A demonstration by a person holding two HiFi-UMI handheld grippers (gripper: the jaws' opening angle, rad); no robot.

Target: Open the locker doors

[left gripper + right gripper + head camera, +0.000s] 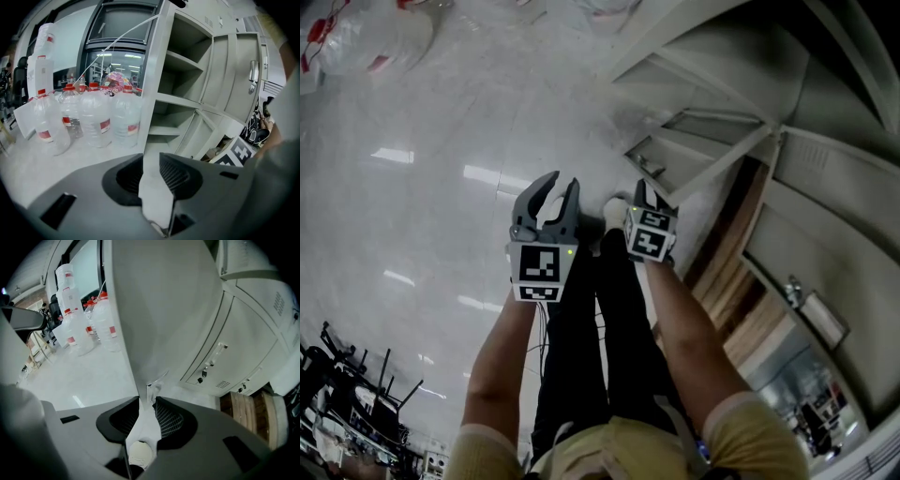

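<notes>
Half done, roughly; leaves shut doors (241, 93). Holds left gripper (151, 159) open, empty; right gripper (147, 401) open at edge of open door (159, 310).

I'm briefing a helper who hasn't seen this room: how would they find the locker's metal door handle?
Find the tall grey locker beside the water jugs. Past its open shelf bays, to the right, stands a flat grey door panel; the handle is the shiny upright metal piece on it, the only bright fitting there.
</notes>
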